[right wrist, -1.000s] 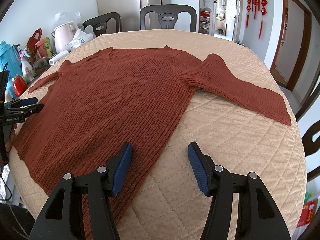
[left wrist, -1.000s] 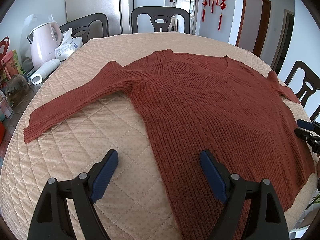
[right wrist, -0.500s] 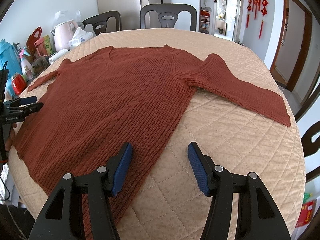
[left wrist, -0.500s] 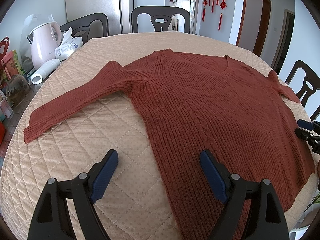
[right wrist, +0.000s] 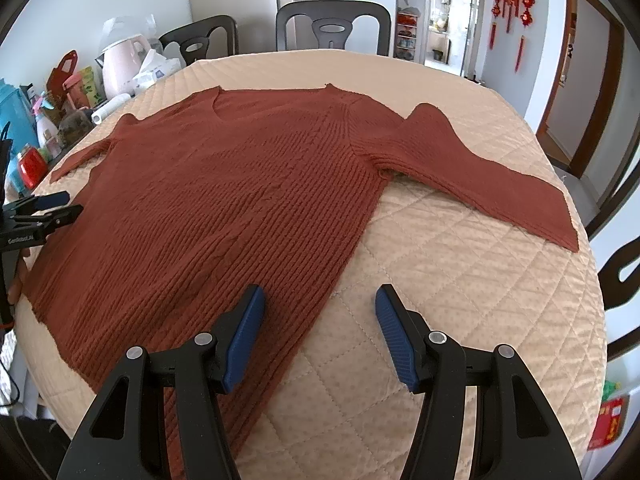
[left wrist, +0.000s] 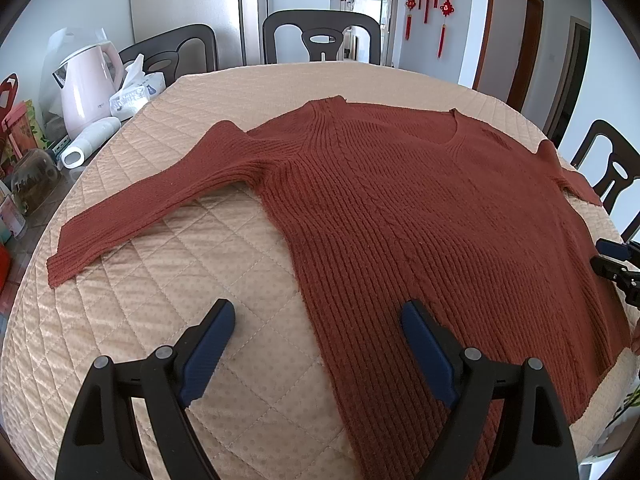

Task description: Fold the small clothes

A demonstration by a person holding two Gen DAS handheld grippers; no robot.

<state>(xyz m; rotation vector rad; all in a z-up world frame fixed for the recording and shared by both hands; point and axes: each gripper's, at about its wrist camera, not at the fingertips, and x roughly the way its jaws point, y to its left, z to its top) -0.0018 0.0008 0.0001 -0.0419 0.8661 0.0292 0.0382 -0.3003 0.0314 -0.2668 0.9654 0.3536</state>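
Observation:
A rust-red ribbed sweater (left wrist: pixel 420 208) lies flat on the round table with its sleeves spread out; it also shows in the right wrist view (right wrist: pixel 224 208). Its left sleeve (left wrist: pixel 148 196) stretches toward the table's left edge, its right sleeve (right wrist: pixel 488 188) toward the right edge. My left gripper (left wrist: pixel 318 320) is open and empty, hovering over the sweater's lower left side seam. My right gripper (right wrist: pixel 320 304) is open and empty, hovering over the lower right side seam. Each gripper shows at the edge of the other's view, left (right wrist: pixel 44 208) and right (left wrist: pixel 616 256).
The table wears a beige quilted cover (left wrist: pixel 168 288). At its left rim stand a pink kettle (left wrist: pixel 90 88), a tissue pack (left wrist: pixel 136 92), a white roll (left wrist: pixel 90 142) and several bottles (right wrist: pixel 36 136). Dark chairs (left wrist: pixel 320 36) ring the table.

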